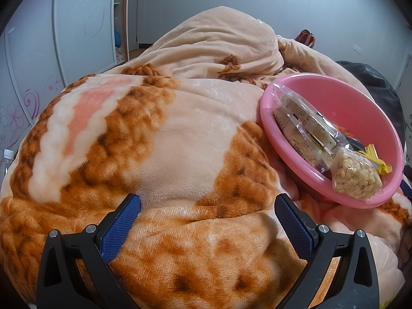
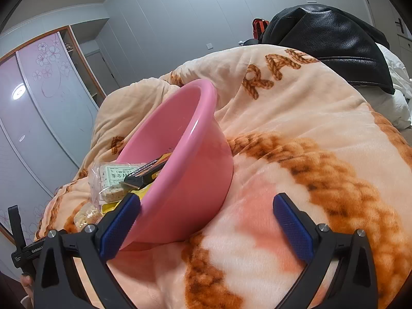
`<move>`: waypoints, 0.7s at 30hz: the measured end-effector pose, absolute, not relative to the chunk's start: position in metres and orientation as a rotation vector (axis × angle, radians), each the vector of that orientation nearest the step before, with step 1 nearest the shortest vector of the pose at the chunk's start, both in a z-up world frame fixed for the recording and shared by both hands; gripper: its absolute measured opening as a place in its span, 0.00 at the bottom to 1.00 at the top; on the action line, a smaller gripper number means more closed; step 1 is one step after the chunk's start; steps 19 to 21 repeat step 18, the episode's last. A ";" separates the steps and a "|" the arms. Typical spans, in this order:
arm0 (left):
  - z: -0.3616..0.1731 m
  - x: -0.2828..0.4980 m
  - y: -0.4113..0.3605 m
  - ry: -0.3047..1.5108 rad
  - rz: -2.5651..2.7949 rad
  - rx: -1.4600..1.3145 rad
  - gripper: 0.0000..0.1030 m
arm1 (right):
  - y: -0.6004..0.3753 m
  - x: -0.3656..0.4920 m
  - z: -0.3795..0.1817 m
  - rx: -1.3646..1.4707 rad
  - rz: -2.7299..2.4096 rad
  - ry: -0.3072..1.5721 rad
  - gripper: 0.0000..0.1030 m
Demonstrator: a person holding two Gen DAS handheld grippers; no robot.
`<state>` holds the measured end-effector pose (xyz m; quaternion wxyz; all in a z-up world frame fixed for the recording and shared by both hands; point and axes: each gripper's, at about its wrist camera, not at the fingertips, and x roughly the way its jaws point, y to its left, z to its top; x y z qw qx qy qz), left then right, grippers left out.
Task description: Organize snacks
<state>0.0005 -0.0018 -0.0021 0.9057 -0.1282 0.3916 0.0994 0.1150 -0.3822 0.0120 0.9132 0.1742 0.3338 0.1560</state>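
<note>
A pink plastic basin (image 1: 365, 118) sits tilted on an orange and cream blanket (image 1: 180, 134), at the right of the left wrist view. It holds several wrapped snacks: clear packs of pale biscuits (image 1: 301, 126), a puffed rice cake in a clear bag (image 1: 356, 177) and yellow and black packets (image 1: 370, 154). My left gripper (image 1: 207, 216) is open and empty above the blanket, left of the basin. In the right wrist view the basin (image 2: 185, 180) is close ahead and leans left, with snacks (image 2: 116, 180) at its mouth. My right gripper (image 2: 207, 216) is open and empty, its left finger (image 2: 121, 229) beside the basin wall.
A heaped fold of blanket (image 1: 219, 43) rises behind the basin. A black leather jacket (image 2: 334, 41) lies at the far right of the bed. A wardrobe with flower-patterned sliding doors (image 1: 33, 72) stands at the left. A bottle cap (image 1: 9, 154) shows at the left edge.
</note>
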 end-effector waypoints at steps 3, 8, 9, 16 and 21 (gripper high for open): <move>-0.002 0.001 -0.002 0.809 0.206 -0.264 1.00 | -0.382 0.115 0.012 0.359 0.321 0.688 1.00; -0.002 0.000 -0.002 0.809 0.205 -0.264 1.00 | -0.382 0.115 0.012 0.359 0.321 0.688 1.00; -0.002 0.000 -0.002 0.809 0.205 -0.264 1.00 | -0.382 0.115 0.012 0.359 0.321 0.688 1.00; -0.003 0.000 0.000 0.806 0.204 -0.266 1.00 | -0.382 0.115 0.012 0.358 0.321 0.688 1.00; -0.003 -0.001 0.002 0.805 0.203 -0.268 1.00 | -0.382 0.115 0.012 0.358 0.321 0.688 1.00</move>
